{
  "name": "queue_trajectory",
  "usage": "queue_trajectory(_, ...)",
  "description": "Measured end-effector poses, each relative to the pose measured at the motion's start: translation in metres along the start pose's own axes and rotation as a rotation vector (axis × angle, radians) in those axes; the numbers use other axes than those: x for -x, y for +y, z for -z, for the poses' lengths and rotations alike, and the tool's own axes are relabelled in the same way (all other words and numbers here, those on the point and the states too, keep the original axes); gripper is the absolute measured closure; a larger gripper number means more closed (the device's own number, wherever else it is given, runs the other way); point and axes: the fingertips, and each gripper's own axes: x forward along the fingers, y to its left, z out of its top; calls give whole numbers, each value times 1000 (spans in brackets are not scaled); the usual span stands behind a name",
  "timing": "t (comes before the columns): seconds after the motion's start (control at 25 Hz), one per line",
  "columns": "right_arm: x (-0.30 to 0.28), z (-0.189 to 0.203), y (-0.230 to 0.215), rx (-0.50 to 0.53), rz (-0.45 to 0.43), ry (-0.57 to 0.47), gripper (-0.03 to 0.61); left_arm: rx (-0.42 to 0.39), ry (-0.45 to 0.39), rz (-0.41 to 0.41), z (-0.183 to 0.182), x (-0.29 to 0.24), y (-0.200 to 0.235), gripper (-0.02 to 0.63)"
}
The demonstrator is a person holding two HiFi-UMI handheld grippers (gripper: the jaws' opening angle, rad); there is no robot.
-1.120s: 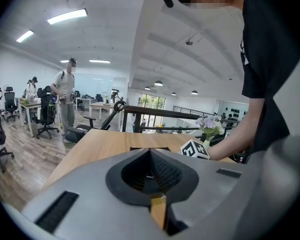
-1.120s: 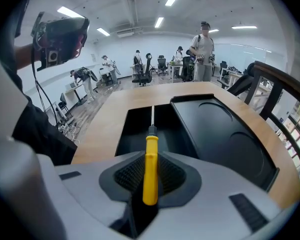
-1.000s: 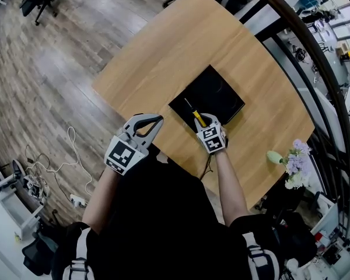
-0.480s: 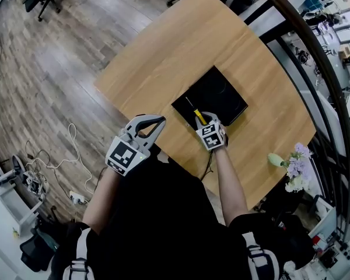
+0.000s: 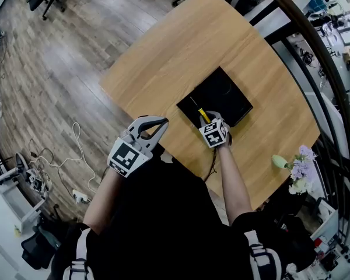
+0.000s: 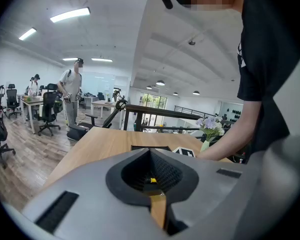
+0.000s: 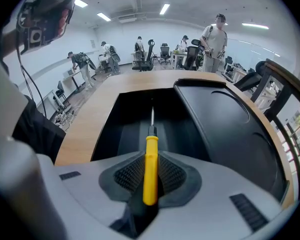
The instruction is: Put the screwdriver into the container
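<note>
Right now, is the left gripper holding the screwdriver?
No, the yellow screwdriver is clamped in the right gripper, over the black container.

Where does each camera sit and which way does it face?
Head view: on the head, steeply down at the table; left hand-held gripper, right hand-held gripper, torso show.
Left gripper view: rides the left one, faces across the table; torso, right arm show.
Right gripper view: rides the right one, faces the container; jaws grip the screwdriver.
Shared: head and right gripper views both show the screwdriver.
</note>
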Motion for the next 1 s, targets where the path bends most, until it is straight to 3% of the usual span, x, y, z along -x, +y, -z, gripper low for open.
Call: queue_trajectory(1.0, 23, 3, 8, -6, 48, -53, 463, -45, -14, 20, -6, 7, -25, 592)
